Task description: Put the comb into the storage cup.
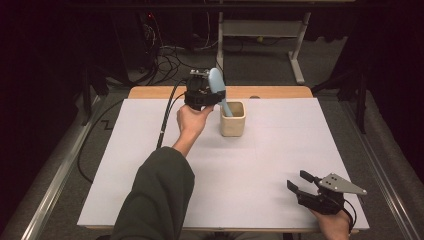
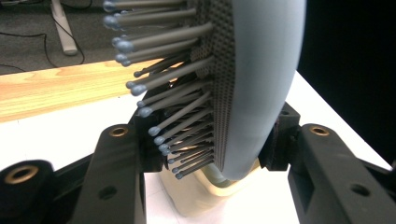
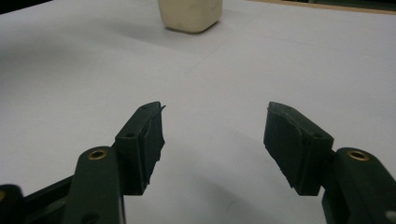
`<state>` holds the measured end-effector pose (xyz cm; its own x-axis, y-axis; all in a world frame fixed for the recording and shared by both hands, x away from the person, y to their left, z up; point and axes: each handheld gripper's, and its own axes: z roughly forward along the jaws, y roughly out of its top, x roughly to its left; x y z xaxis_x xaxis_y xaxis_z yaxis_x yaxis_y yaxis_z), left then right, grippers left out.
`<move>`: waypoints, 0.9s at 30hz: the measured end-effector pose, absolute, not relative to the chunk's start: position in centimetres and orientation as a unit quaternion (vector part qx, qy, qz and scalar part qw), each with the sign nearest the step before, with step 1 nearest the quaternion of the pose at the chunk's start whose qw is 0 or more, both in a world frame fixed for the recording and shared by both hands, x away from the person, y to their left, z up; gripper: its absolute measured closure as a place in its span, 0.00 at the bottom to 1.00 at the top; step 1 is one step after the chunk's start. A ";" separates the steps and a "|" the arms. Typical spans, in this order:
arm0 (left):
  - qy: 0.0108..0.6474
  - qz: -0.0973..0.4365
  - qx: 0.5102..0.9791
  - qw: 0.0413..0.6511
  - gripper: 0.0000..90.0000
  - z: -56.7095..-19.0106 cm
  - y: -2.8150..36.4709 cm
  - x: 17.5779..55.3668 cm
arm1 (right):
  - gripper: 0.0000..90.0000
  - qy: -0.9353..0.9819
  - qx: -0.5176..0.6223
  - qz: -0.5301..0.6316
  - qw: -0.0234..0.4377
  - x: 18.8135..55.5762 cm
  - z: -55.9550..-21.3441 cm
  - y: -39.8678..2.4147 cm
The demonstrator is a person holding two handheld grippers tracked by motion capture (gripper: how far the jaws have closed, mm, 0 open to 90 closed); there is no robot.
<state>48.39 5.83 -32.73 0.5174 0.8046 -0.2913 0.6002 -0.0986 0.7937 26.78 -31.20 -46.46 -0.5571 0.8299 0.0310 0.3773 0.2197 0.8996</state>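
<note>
A light blue hairbrush (image 1: 216,82) with grey bristles stands nearly upright, its handle reaching down into a cream square cup (image 1: 233,120) at the back middle of the white sheet. My left gripper (image 1: 210,95) is shut on the brush's head from the left of the cup. In the left gripper view the hairbrush (image 2: 261,84) sits pinched between the two black jaws, with the cup (image 2: 210,196) below it. My right gripper (image 1: 296,180) rests open and holding nothing near the front right of the table. In the right gripper view the cup (image 3: 189,14) stands far ahead of that gripper (image 3: 215,135).
A white sheet (image 1: 250,165) covers most of the wooden table (image 1: 150,92). A black cable (image 1: 167,112) trails from the left gripper off the back left. Beyond the table lie floor cables and a white desk frame (image 1: 297,55).
</note>
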 end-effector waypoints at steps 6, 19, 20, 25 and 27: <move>0.483 0.105 0.731 0.471 0.59 -33.5 5.9 48.4 | 0.42 0.744 0.404 0.476 0.239 26.8 -46.5 -31.1; 0.481 0.104 0.734 0.467 0.59 -34.3 5.4 48.5 | 0.42 0.745 0.402 0.476 0.238 26.8 -46.5 -31.0; 0.481 0.103 0.735 0.466 0.59 -34.4 5.4 48.5 | 0.42 0.745 0.402 0.476 0.238 26.8 -46.5 -31.0; 0.482 0.103 0.737 0.463 0.59 -34.7 5.1 48.5 | 0.42 0.742 0.404 0.479 0.237 26.7 -46.5 -31.1; 0.481 0.106 0.737 0.463 0.58 -34.9 5.0 48.5 | 0.42 0.744 0.403 0.477 0.236 26.8 -46.5 -31.1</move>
